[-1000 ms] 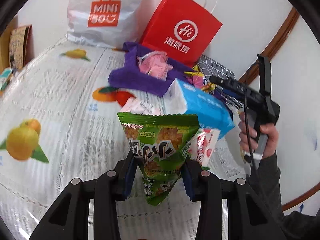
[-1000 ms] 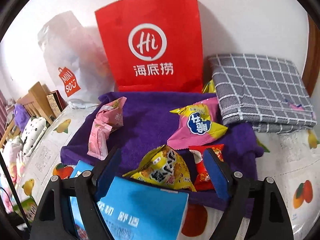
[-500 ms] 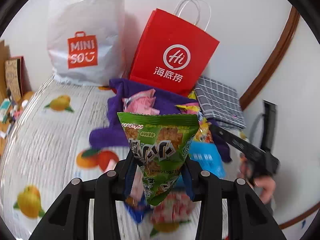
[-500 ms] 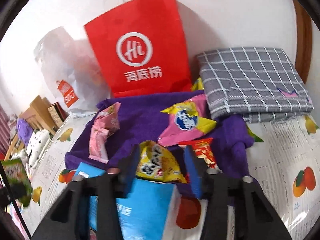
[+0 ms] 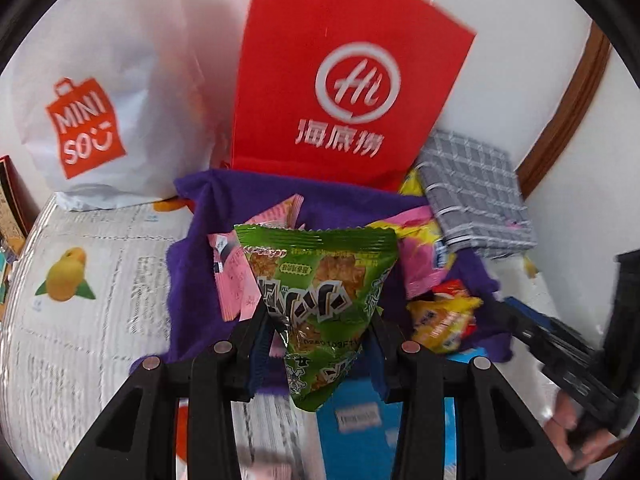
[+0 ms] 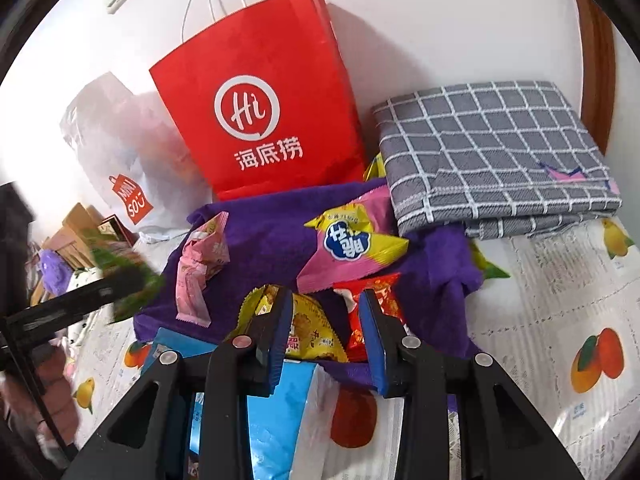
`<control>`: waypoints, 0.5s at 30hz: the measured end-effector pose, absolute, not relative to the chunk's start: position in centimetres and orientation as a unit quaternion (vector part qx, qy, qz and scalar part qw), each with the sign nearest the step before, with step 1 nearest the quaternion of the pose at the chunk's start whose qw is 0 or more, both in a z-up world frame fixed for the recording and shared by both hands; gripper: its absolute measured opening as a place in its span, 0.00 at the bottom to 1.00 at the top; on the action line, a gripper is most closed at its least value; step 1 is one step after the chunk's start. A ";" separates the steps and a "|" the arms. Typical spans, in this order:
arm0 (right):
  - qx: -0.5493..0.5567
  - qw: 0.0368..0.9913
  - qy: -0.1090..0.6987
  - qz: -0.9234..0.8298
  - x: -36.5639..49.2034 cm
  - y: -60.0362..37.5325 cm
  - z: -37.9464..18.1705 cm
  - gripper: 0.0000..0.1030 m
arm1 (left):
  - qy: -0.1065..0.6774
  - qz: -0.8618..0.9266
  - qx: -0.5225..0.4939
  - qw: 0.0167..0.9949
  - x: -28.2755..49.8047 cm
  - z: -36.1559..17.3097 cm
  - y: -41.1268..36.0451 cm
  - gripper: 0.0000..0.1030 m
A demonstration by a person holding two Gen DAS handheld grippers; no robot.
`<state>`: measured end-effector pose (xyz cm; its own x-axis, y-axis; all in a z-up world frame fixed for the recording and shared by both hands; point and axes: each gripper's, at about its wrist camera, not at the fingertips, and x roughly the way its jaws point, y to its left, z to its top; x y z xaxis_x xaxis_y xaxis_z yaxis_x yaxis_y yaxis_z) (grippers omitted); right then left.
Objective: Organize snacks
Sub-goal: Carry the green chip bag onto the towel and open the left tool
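Observation:
My left gripper is shut on a green snack packet and holds it above the near edge of a purple towel. On the towel lie a pink packet, a pink-and-yellow packet, a yellow packet and a small red packet. My right gripper hovers low over the yellow and red packets, jaws half closed with a gap between them, gripping nothing. A blue pack lies under it.
A red paper bag and a white Miniso bag stand against the wall behind the towel. A folded grey checked cloth lies at the right. A fruit-print cover spreads over the surface.
My left gripper has carried the green packet forward to the purple towel. My right gripper's jaws have narrowed from wide open and it has edged closer over the yellow and red packets.

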<state>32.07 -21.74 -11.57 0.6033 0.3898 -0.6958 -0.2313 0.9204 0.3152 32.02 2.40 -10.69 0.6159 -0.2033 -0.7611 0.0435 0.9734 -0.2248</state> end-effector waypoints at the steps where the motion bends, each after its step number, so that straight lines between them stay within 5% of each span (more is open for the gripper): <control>1: 0.095 0.889 0.412 0.175 32.1 -21.6 -11.7 0.35 | 0.438 -0.073 -0.088 0.892 32.7 -11.3 2.0 0.38; 15: 0.064 0.884 0.425 0.183 32.0 -19.5 -12.8 0.35 | 0.499 -0.094 -0.073 0.859 36.1 -14.6 0.4 0.40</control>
